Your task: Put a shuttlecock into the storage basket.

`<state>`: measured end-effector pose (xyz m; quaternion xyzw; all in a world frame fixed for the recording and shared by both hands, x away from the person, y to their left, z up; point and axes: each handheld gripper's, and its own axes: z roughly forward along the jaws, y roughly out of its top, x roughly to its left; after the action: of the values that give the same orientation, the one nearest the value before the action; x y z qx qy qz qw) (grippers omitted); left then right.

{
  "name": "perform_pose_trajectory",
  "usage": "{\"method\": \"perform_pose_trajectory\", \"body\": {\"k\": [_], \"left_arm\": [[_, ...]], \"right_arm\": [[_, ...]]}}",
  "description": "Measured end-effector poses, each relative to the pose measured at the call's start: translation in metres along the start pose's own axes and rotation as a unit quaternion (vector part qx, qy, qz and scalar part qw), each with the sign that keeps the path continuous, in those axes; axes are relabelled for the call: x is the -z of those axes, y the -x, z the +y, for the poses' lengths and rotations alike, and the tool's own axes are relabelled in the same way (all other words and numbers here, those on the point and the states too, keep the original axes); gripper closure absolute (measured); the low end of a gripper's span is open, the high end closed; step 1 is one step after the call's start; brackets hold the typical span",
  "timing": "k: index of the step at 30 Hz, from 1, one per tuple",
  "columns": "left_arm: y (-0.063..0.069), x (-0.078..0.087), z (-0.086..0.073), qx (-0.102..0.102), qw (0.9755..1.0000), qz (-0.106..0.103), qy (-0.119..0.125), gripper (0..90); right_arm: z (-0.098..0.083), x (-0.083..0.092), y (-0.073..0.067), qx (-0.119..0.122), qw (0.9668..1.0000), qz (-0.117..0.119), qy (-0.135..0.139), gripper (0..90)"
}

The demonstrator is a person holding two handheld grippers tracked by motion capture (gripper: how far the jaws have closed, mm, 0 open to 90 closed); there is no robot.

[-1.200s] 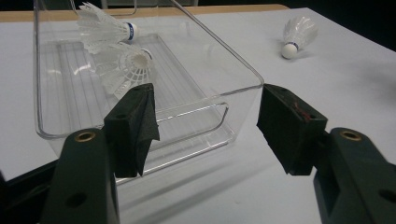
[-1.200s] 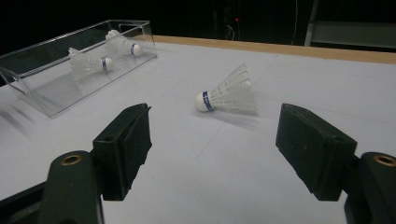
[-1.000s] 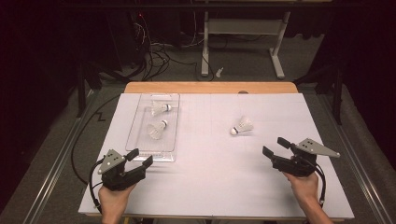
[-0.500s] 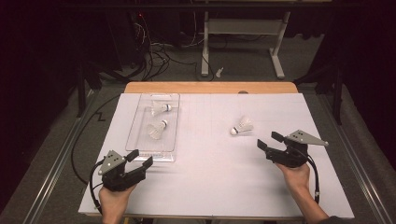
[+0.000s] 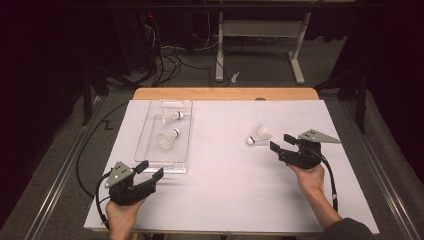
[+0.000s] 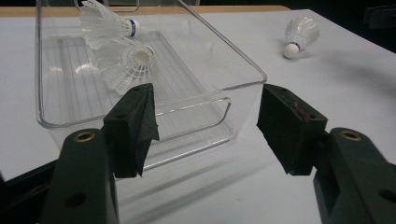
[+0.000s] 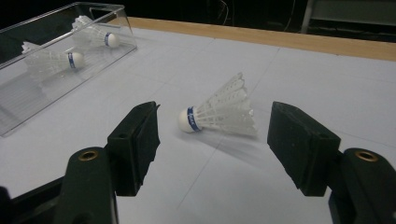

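High view, white table (image 5: 225,190), wooden far edge (image 5: 225,93), dark cable-strewn floor (image 5: 170,60)

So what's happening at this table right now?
A person holds a tool in each hand. The right tool is approaching a loose shuttlecock lying on the white table; its jaws have just been closing but stand apart, short of it. The left tool waits open by the near end of a clear tray holding two shuttlecocks.
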<state>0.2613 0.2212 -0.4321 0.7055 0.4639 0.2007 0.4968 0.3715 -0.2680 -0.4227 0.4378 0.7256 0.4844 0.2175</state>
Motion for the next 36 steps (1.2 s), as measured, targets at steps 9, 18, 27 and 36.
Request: {"method": "perform_pose_trajectory", "body": {"k": [9, 18, 27, 36], "left_arm": [[-0.001, 0.001, -0.001, 0.003, 1.0, -0.004, 0.001, 37.7], [-0.002, 0.001, -0.002, 0.003, 1.0, -0.005, 0.0, 37.6], [-0.002, 0.001, -0.002, 0.001, 1.0, -0.005, 0.001, 37.7], [-0.001, 0.0, -0.001, -0.005, 1.0, -0.004, 0.0, 37.7]], "right_arm": [[0.01, -0.014, 0.008, -0.003, 0.9997, -0.011, -0.02, 37.9], [0.015, -0.026, 0.014, -0.009, 0.9991, -0.021, -0.037, 41.7], [0.021, -0.037, 0.022, -0.015, 0.9976, -0.034, -0.058, 42.3], [0.033, -0.05, 0.02, -0.02, 0.9961, -0.022, -0.083, 42.9]]}}
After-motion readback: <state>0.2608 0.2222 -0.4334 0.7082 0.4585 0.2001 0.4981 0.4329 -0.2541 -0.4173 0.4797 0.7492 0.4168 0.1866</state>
